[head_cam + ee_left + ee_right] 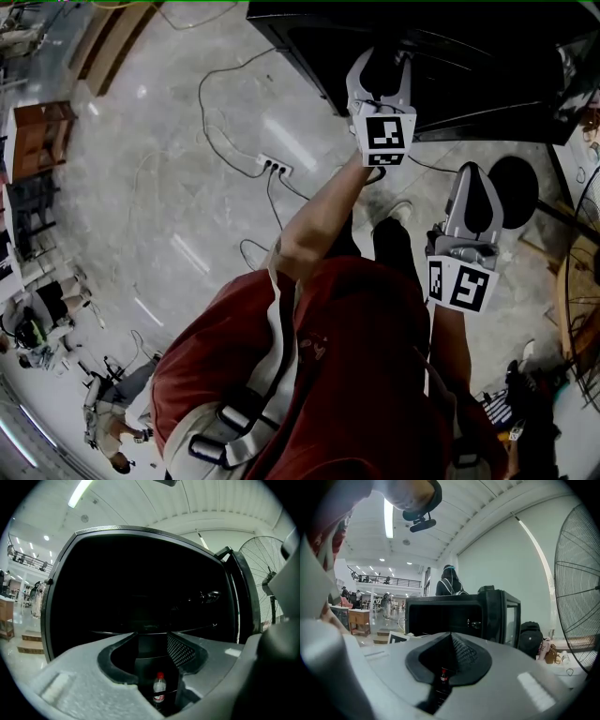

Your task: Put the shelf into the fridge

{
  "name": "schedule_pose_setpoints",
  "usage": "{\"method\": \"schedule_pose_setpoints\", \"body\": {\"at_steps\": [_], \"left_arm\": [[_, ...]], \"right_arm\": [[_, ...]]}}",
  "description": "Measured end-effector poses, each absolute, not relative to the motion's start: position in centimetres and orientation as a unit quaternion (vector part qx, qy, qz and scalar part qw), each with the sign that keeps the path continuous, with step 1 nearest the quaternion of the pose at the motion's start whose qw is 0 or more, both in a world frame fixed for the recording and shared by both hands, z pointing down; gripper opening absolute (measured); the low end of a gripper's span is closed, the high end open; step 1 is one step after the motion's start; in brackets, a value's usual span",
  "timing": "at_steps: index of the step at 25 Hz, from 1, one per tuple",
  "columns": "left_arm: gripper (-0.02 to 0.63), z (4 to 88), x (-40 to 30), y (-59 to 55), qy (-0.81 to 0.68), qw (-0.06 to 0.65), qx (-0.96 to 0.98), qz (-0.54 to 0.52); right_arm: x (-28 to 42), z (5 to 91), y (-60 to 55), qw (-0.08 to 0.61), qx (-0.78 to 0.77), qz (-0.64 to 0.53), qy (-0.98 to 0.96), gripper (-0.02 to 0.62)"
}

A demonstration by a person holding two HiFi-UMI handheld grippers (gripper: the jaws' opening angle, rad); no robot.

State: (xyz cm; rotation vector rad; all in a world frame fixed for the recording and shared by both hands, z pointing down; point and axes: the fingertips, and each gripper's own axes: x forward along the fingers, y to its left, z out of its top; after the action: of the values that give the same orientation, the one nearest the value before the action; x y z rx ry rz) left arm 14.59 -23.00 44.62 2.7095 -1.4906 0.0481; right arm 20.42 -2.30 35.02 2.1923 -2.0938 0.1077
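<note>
Neither claw carries the shelf. The left gripper points into the open black box-shaped fridge, jaws spread and empty. The right gripper, held nearer the body, has its jaws pressed almost together on nothing. A thin pale horizontal edge crosses the dark cavity. We judge it may be the shelf but cannot confirm this. If it is, we check that it sits level on both sides. Low inside stands one clear plastic bottle with red cap.
</note>
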Motion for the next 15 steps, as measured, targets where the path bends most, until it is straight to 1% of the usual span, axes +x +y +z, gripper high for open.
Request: {"method": "schedule_pose_setpoints", "body": {"at_steps": [6, 15], "left_arm": [[0.196, 44.6, 14.9, -24.2, -0.485, 0.042, 0.873, 0.016], [0.196, 44.8, 15.5, -25.7, -0.486, 0.031, 0.874, 0.006]], "right_arm": [[20.5, 35.2, -2.2, 0.056, 0.722, 0.037, -0.688, -0.002], [21.0, 35.3, -2.2, 0.062, 0.723, 0.036, -0.687, 0.000]]}}
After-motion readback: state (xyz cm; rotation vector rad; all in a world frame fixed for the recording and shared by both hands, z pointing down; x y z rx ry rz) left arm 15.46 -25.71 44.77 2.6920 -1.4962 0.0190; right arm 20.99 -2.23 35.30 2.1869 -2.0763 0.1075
